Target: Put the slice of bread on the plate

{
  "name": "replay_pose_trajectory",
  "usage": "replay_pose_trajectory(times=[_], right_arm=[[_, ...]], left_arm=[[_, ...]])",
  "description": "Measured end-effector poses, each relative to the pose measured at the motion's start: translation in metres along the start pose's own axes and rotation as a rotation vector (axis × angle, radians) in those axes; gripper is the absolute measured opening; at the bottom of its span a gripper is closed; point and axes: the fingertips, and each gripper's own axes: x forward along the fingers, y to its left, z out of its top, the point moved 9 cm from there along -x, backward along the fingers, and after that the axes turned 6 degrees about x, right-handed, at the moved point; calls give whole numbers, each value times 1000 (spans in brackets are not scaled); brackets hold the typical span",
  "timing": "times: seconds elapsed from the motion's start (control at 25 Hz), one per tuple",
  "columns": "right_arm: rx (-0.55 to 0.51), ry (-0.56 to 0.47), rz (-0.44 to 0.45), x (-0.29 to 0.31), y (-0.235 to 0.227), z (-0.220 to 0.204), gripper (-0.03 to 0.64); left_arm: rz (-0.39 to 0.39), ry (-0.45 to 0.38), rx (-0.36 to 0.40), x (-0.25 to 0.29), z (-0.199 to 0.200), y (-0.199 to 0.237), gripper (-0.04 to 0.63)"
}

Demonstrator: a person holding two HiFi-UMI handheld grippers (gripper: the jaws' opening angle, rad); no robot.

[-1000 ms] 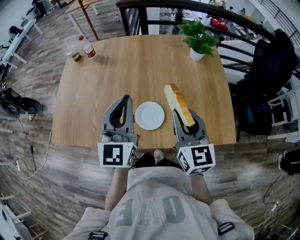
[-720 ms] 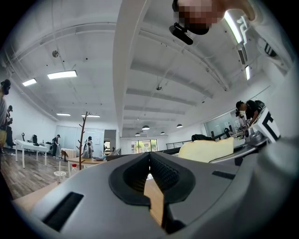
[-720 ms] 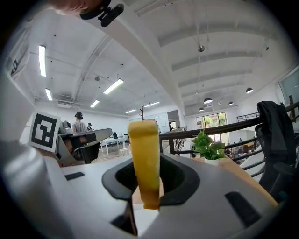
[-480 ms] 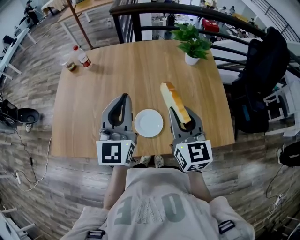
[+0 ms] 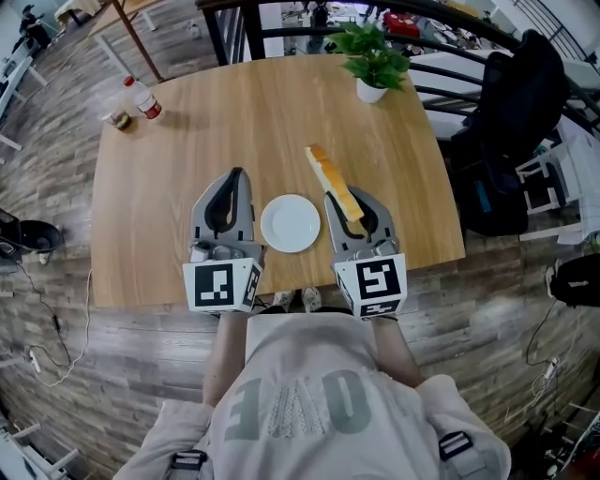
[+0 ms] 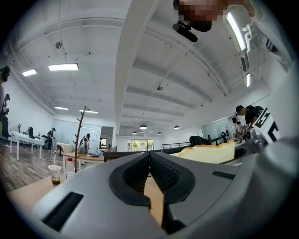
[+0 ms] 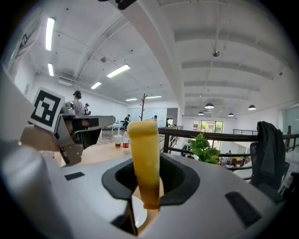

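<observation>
My right gripper is shut on one end of a long slice of bread, which sticks out forward and to the left over the wooden table. In the right gripper view the bread stands upright between the jaws, above the white plate. The empty plate lies on the table between the two grippers. Left of it my left gripper hangs shut and empty; its jaw tips meet in the left gripper view, where the bread shows at the right.
A potted plant stands at the table's far right. A bottle and a cup stand at the far left corner. A black railing runs behind the table, and a chair with a dark bag stands to the right.
The right gripper has rolled, so the bread now shows more edge-on and narrower. Both grippers drifted a little over the table by the plate. The left gripper stays shut.
</observation>
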Motion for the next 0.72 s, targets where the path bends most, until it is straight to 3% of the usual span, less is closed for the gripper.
replay_pose_trajectory(times=[0.72], right_arm=[[-700,371,-48,58,48,-91,95]], left_arm=[[-21,141,-60,-16,-53,19,9]])
